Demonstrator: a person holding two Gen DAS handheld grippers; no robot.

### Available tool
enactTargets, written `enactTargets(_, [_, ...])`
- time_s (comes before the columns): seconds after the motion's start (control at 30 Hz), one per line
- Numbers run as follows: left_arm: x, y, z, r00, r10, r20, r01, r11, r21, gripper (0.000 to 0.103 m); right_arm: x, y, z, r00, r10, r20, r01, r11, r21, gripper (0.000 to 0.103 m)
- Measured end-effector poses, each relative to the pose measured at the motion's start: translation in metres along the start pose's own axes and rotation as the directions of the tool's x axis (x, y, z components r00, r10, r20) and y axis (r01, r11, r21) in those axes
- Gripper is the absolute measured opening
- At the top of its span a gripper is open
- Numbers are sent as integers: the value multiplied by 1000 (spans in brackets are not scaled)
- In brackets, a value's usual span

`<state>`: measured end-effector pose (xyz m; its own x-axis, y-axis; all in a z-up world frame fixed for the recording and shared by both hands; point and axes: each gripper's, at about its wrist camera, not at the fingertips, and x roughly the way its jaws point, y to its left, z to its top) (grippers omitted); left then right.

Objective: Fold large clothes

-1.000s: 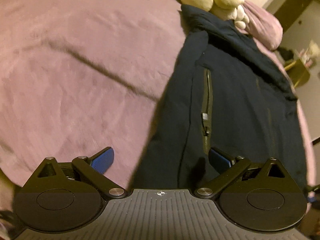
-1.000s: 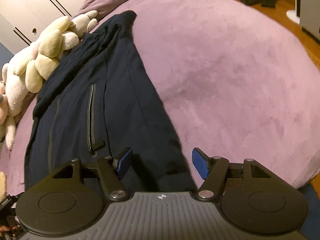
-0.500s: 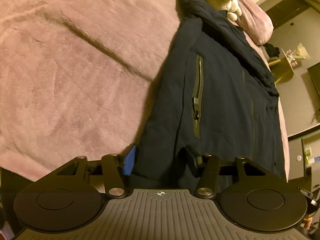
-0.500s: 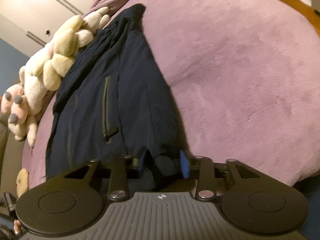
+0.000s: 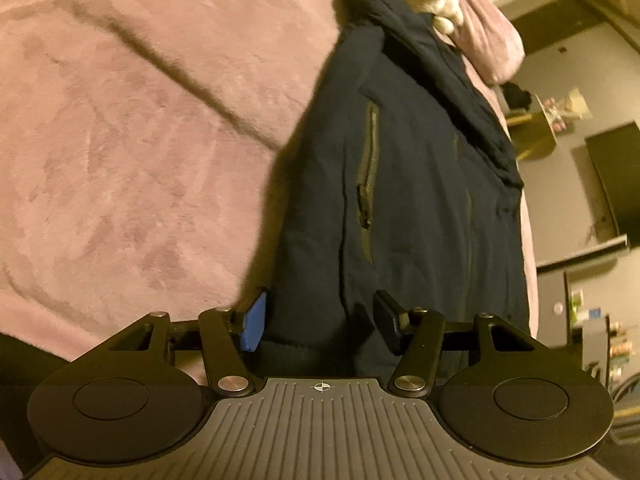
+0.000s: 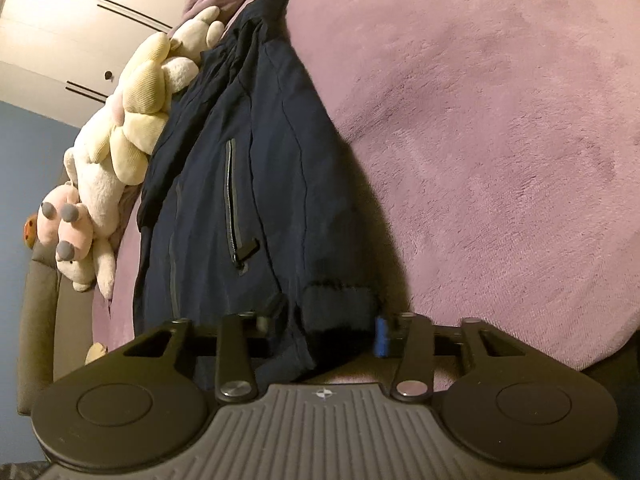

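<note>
A dark navy jacket [image 5: 400, 184] lies lengthwise on a pink plush bedspread [image 5: 132, 152], a zip pocket facing up. It also shows in the right wrist view [image 6: 256, 200]. My left gripper [image 5: 320, 320] is closed around the jacket's near hem at its left corner. My right gripper [image 6: 324, 326] is closed around the hem's right corner, where a ribbed cuff [image 6: 340, 304] bunches between the fingers. The hem fabric fills both jaws and lifts slightly off the bed.
Cream and pink plush toys [image 6: 132, 128] lie along the jacket's far side, next to a pink pillow [image 5: 492, 44]. White wardrobe doors [image 6: 80, 40] stand behind. A shelf and dark furniture [image 5: 600, 184] stand beyond the bed. The bedspread [image 6: 500, 120] stretches wide to the right.
Both grippers moved down to the jacket's near hem and closed on it, the left at one corner, the right at the other. The hem now bunches between the fingers.
</note>
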<state>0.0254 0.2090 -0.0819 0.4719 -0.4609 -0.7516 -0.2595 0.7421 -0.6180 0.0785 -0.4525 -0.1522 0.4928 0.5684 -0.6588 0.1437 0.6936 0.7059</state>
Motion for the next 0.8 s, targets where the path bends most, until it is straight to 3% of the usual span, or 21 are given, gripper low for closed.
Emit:
enactTargets(0.4, [5, 1, 0, 1000, 5, -7, -5, 1000, -4, 60, 0, -3, 9, 1000, 1, 11, -2, 1000, 30, 33])
enactTargets(0.53, [5, 0, 1, 1000, 12, -12, -12, 1000, -6, 59, 1, 3, 9, 1000, -5, 19, 5, 1000, 12, 27])
enactTargets(0.63, [5, -1, 3, 999, 34, -23, -34, 999, -13, 47, 0, 8, 9, 1000, -9, 29, 9, 1000, 2, 25])
enactTargets(0.7, [4, 0, 4, 1000, 7, -31, -9, 999, -47, 32, -1, 12, 9, 999, -13, 40, 13, 1000, -1, 25])
enactTargets(0.8, [1, -5, 5, 999, -36, -21, 35, 996, -76, 24, -3, 16, 10, 998, -7, 65, 6, 1000, 4, 20])
